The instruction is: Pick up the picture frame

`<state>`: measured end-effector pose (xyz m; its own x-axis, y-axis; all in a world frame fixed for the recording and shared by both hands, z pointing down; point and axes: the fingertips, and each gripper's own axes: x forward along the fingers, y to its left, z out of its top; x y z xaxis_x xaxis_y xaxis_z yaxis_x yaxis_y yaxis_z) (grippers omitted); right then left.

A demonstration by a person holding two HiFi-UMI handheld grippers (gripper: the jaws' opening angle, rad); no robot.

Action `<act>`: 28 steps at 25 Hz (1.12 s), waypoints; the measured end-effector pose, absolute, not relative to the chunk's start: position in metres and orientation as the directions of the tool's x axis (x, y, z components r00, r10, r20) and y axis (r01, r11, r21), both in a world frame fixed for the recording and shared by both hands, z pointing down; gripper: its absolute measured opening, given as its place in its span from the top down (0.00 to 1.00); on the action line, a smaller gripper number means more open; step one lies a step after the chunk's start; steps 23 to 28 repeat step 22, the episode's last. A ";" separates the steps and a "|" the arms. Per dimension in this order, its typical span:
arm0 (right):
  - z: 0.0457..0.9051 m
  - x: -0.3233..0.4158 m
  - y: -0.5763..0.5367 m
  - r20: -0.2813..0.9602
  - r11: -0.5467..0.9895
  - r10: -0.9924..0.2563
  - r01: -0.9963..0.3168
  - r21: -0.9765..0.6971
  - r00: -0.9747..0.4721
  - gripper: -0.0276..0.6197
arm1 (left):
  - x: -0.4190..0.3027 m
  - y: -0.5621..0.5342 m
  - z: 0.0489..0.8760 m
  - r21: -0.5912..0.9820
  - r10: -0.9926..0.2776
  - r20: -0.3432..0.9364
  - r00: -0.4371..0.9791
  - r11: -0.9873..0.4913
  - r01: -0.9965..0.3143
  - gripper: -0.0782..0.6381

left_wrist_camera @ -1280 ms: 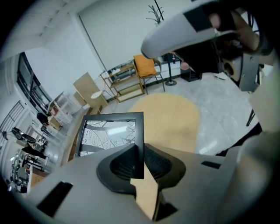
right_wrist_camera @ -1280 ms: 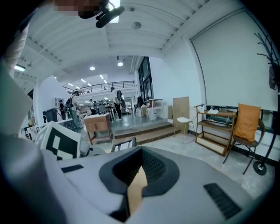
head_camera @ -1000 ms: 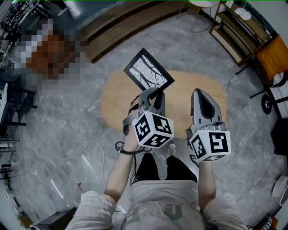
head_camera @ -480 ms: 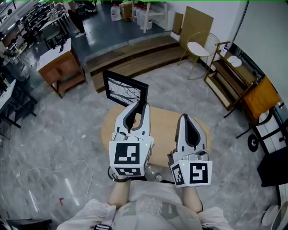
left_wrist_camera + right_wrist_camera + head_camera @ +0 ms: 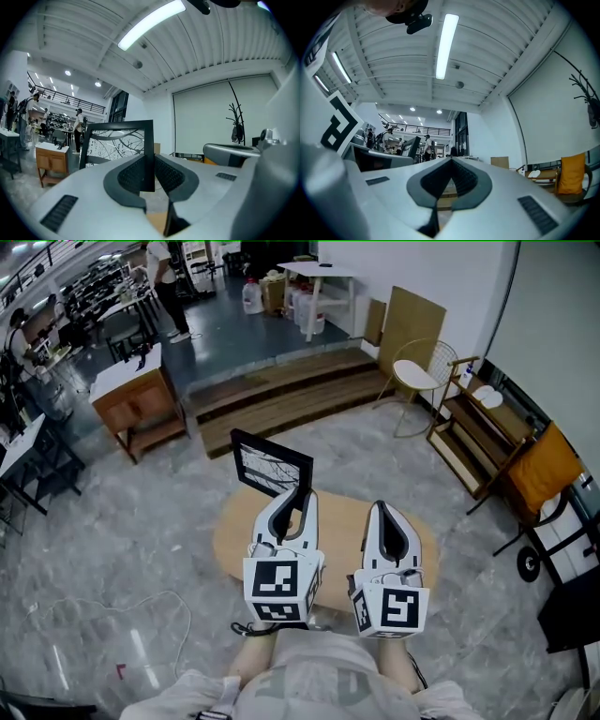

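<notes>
I am holding one black rectangular picture frame (image 5: 270, 465) with a white, branch-patterned picture inside it. It is standing upright in the air above the far edge of the one light wooden oval table (image 5: 339, 521), clear of the tabletop.

I am working with two grippers. My left gripper (image 5: 302, 493) is clamping the frame. In the left gripper view its two dark ribbed pads (image 5: 132, 174) are pressing on either face of the frame's (image 5: 119, 140) side rail, so the jaws are only a narrow gap apart, filled by that rail. My right gripper (image 5: 384, 510) is hovering above the same table, just beside the left one. In the right gripper view its jaws are sitting together at the tips (image 5: 451, 161), with nothing between them.

Beyond the table's far side, one low wooden stepped platform (image 5: 281, 395) is running across the grey marble floor. One brown wooden cabinet (image 5: 141, 404) is standing beyond the table to the left, and one wire chair with a round pale seat (image 5: 417, 371) beyond it to the right.
</notes>
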<state>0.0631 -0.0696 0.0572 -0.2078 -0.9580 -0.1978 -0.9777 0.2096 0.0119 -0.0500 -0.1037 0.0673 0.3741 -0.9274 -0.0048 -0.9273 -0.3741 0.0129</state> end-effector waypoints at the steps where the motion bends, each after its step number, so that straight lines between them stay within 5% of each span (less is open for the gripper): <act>1: 0.057 0.066 -0.070 -0.201 0.207 -0.958 -0.978 0.003 -0.204 0.95 | -0.050 -0.104 0.067 0.013 -0.929 -0.009 0.371 -0.371 -0.929 0.79; 28: 0.059 0.081 -0.066 -0.211 0.197 -0.958 -0.980 0.006 -0.194 0.95 | -0.035 -0.100 0.063 -0.006 -0.919 -0.021 0.393 -0.393 -0.919 0.79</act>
